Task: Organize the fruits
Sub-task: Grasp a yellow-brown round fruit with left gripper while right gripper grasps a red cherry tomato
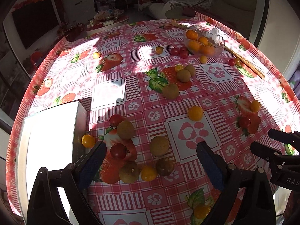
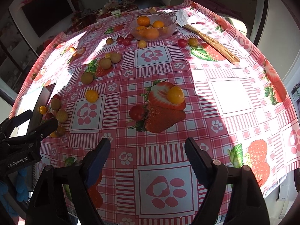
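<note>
Small fruits lie scattered over a strawberry-print tablecloth (image 1: 187, 112). My left gripper (image 1: 151, 147) is open low over a cluster: a red cherry tomato (image 1: 118, 151), a tan round fruit (image 1: 159, 145), a darker brown one (image 1: 165, 166) and a yellow tomato (image 1: 148, 173). Its pads touch none of them. My right gripper (image 2: 147, 142) is open above bare cloth, with a red tomato (image 2: 136, 112) and a yellow tomato (image 2: 175, 94) a little ahead of it. A glass bowl (image 1: 219, 35) (image 2: 173, 21) holding oranges stands at the far side.
A white box (image 1: 52, 131) stands at the left, touching a yellow tomato (image 1: 88, 141). Wooden tongs (image 2: 211, 43) and crumpled paper (image 2: 182, 17) lie by the bowl. More brown fruits (image 1: 183, 75) and tomatoes (image 1: 179, 51) sit mid-table. The table edge runs close on the right.
</note>
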Motion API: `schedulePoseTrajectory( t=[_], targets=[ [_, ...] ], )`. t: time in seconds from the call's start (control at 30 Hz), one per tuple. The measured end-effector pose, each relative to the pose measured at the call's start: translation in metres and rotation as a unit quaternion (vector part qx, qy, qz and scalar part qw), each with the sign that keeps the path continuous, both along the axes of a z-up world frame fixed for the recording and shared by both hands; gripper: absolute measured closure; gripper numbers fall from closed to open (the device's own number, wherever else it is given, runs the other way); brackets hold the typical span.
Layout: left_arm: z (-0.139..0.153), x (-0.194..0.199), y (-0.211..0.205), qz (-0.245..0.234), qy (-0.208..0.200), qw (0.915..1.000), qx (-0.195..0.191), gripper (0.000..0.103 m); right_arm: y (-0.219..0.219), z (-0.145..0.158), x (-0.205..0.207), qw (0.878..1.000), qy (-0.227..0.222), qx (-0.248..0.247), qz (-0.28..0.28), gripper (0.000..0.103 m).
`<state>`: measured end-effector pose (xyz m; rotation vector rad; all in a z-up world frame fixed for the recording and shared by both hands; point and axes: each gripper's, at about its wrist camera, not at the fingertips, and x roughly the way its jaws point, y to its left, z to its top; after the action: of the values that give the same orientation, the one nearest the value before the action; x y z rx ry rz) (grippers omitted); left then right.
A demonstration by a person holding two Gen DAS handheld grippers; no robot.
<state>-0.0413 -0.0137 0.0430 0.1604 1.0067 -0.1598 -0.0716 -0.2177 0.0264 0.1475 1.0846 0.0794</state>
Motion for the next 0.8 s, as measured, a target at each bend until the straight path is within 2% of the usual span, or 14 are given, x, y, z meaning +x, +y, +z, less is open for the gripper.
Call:
schedulePoseTrajectory(
  t=[0.17,0.2,0.23,0.27,0.33,0.4,0.47,0.5,0.53,0.57,0.6,0.63,0.67,0.8],
  targets=[
    [-0.012,0.009,-0.003,-0.008,0.022,0.9997,0.007,0.014,0.006,-0.007,0.009,1.0,0.002,-0.007,0.011,0.026],
    [-0.015,0.01,-0.004,-0.009,0.026,0.9996,0.01,0.018,0.006,-0.007,0.011,1.0,0.002,-0.008,0.012,0.026],
    [-0.018,0.011,-0.004,-0.011,0.034,0.9993,0.011,0.03,0.007,-0.008,0.013,1.0,0.002,-0.01,0.014,0.026],
    [-0.02,0.013,-0.006,-0.015,0.04,0.999,0.011,0.035,0.008,-0.009,0.015,1.0,0.002,-0.011,0.015,0.026],
    [-0.022,0.016,-0.01,-0.018,0.047,0.9987,0.012,0.035,0.009,-0.012,0.02,1.0,0.003,-0.015,0.017,0.026],
    [-0.026,0.018,-0.013,-0.019,0.056,0.9981,0.013,0.045,0.011,-0.014,0.025,1.0,0.003,-0.02,0.019,0.026],
    [-0.026,0.019,-0.013,-0.017,0.058,0.9982,0.003,0.048,0.014,-0.014,0.03,0.999,0.001,-0.03,0.021,0.026],
    [-0.026,0.02,-0.012,-0.017,0.06,0.9981,-0.004,0.051,0.016,-0.014,0.032,0.999,0.0,-0.034,0.022,0.029],
    [-0.026,0.02,-0.011,-0.02,0.064,0.9976,-0.016,0.061,0.018,-0.015,0.034,0.999,-0.002,-0.043,0.023,0.032],
    [-0.025,0.02,-0.011,-0.02,0.064,0.9976,-0.02,0.073,0.021,-0.015,0.035,0.998,-0.003,-0.057,0.024,0.043],
    [-0.025,0.019,-0.011,-0.022,0.062,0.9977,-0.018,0.075,0.024,-0.015,0.037,0.997,-0.006,-0.071,0.026,0.056],
    [-0.025,0.019,-0.011,-0.023,0.06,0.9977,-0.018,0.075,0.025,-0.014,0.037,0.997,-0.009,-0.072,0.032,0.063],
    [-0.024,0.019,-0.01,-0.023,0.059,0.9977,-0.022,0.075,0.026,-0.013,0.037,0.997,-0.01,-0.068,0.036,0.077],
    [-0.018,0.013,-0.003,-0.015,0.057,0.9968,-0.053,0.075,0.021,-0.011,0.035,0.999,-0.011,-0.036,0.032,0.077]
  ],
)
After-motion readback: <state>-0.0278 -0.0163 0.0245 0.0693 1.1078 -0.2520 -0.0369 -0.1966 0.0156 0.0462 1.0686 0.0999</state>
